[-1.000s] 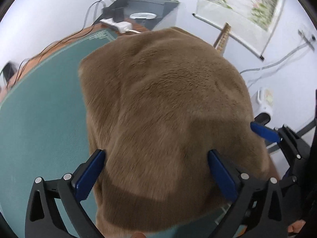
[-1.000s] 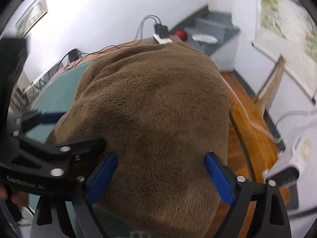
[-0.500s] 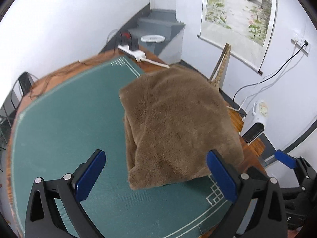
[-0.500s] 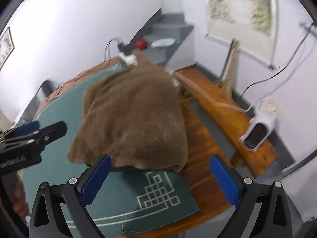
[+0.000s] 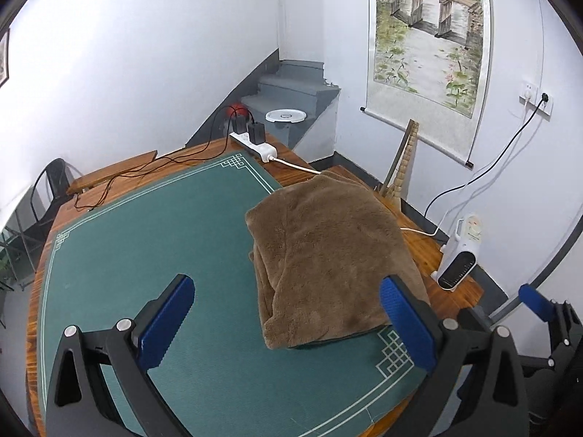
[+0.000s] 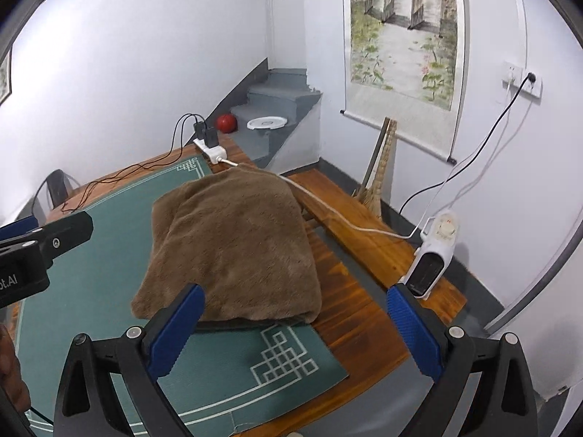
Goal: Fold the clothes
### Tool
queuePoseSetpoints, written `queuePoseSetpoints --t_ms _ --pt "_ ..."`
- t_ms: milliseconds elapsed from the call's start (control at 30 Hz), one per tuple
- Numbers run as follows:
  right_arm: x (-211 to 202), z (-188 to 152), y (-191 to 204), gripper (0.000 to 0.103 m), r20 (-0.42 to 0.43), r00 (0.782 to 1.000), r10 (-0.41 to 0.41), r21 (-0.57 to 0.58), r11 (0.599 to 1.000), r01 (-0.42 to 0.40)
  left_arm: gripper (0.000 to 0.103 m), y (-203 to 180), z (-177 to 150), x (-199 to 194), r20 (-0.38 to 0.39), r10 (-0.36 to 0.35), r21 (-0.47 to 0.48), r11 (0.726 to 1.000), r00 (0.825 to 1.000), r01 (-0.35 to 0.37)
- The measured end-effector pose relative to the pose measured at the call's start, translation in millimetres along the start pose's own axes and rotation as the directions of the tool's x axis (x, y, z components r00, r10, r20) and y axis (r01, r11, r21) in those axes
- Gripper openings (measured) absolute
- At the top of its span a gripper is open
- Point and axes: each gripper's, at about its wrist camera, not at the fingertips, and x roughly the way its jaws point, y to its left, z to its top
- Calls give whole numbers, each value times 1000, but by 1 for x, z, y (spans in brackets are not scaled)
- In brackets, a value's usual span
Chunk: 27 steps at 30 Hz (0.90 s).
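A brown fleece garment (image 5: 328,251) lies folded into a thick rectangle on the right part of the green mat (image 5: 153,240), reaching over the mat's right border. The right wrist view has the same garment (image 6: 233,244) in its middle. My left gripper (image 5: 288,324) hangs above the near side of the mat, open, nothing between its blue pads. My right gripper (image 6: 295,331) is likewise open and empty, above the garment's near right corner and the table edge. Its fingers (image 5: 535,302) show at the right rim of the left wrist view.
A white power strip (image 5: 255,145) with black plugs and cables sits at the wooden table's far edge. A wooden bench (image 6: 357,233), a white heater (image 6: 433,255) and a broom (image 6: 379,171) stand to the right. Grey stairs (image 5: 291,91) rise behind; a black chair (image 5: 54,182) stands at the left.
Both grippers have pulled up and back from the brown garment, which filled both views a second ago. The folded garment stays on the mat.
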Motion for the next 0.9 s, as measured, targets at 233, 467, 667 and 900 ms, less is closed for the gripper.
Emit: queuePoseSetpoints --t_ms 233,467,667,900 --pt "-5 3 12 102 18 1000 2 -43 999 -1 102 7 -3 2 -18 -16 -36 999 1000 15" --pt "-3 6 21 102 24 1000 15 -70 997 -13 102 9 -2 -1 -1 -10 -36 999 1000 10" --pt "1 7 22 102 23 1000 18 -71 997 -17 102 7 -3 4 -17 -11 -29 1000 1000 10" --pt "4 9 19 102 18 1000 22 -67 998 -21 102 1 -1 5 -15 -17 -7 1000 1000 17"
